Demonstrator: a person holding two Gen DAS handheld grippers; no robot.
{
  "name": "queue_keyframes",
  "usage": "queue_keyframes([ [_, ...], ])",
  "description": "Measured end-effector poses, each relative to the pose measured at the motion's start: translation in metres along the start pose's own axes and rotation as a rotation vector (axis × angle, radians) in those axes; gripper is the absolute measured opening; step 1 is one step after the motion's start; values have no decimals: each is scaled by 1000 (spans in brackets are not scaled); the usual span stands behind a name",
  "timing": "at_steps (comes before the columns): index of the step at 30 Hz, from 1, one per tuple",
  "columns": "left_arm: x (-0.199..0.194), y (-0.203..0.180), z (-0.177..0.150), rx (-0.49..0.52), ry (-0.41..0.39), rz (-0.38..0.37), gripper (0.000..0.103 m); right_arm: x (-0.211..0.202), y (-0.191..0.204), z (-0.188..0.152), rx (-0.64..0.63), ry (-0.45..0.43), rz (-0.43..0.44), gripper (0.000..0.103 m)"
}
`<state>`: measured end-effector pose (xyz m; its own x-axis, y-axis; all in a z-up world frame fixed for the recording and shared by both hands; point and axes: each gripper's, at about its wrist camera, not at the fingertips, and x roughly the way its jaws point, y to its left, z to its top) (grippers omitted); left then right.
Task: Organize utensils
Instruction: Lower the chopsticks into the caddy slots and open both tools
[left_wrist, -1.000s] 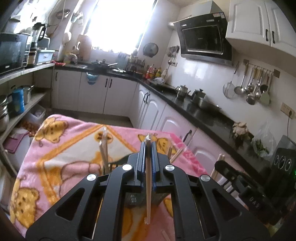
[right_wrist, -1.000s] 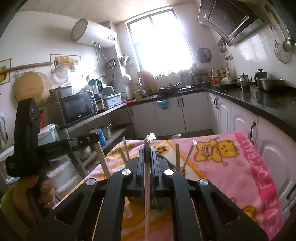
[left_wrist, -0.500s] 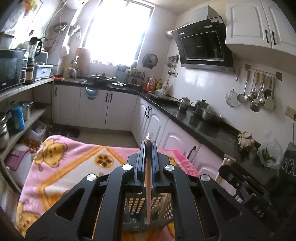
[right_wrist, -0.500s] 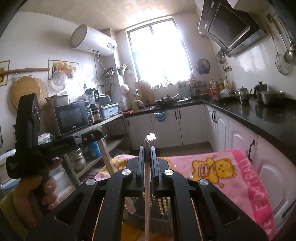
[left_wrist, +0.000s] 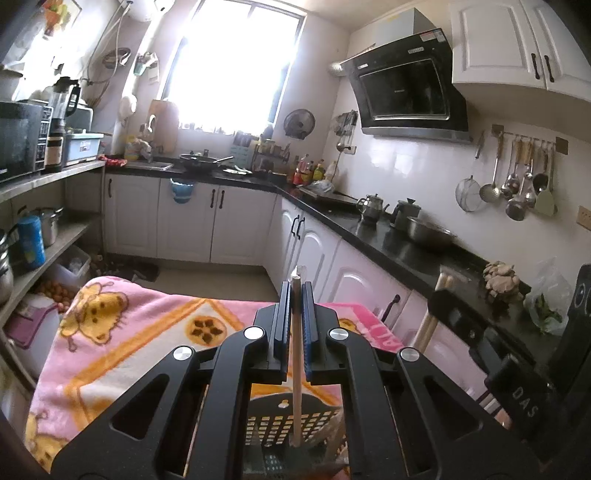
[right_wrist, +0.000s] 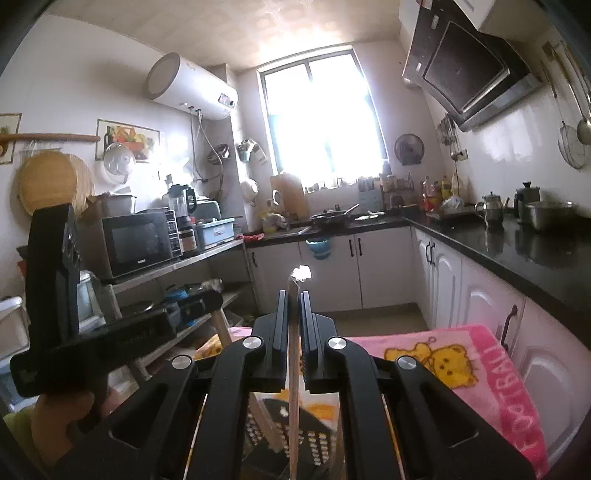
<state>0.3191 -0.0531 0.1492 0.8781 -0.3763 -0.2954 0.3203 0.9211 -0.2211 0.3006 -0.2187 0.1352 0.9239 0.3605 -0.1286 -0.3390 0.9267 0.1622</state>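
Each tool is gripping one pale, slender wooden chopstick: the left tool its chopstick, the right tool another chopstick, hanging above the perforated dark basket.

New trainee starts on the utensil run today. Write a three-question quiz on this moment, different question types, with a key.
1. True or false: the left gripper is shut on a chopstick.
2. Multiple choice: where does the lower end of the chopstick held by the right gripper hang? A) over the perforated black utensil basket; B) in the steel bowl on the counter; C) on the microwave shelf.
3. Short answer: what covers the table under the basket?

Key
1. True.
2. A.
3. A pink blanket with cartoon bears.
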Motion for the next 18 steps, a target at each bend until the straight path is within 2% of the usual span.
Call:
queue_keyframes([
  [6,13,11,-14,-21,17,-6,1,21,-5,-9,-9,9,-21,6],
  [18,25,22,-46,-21,54,2,1,42,-16,-50,18,52,-60,6],
])
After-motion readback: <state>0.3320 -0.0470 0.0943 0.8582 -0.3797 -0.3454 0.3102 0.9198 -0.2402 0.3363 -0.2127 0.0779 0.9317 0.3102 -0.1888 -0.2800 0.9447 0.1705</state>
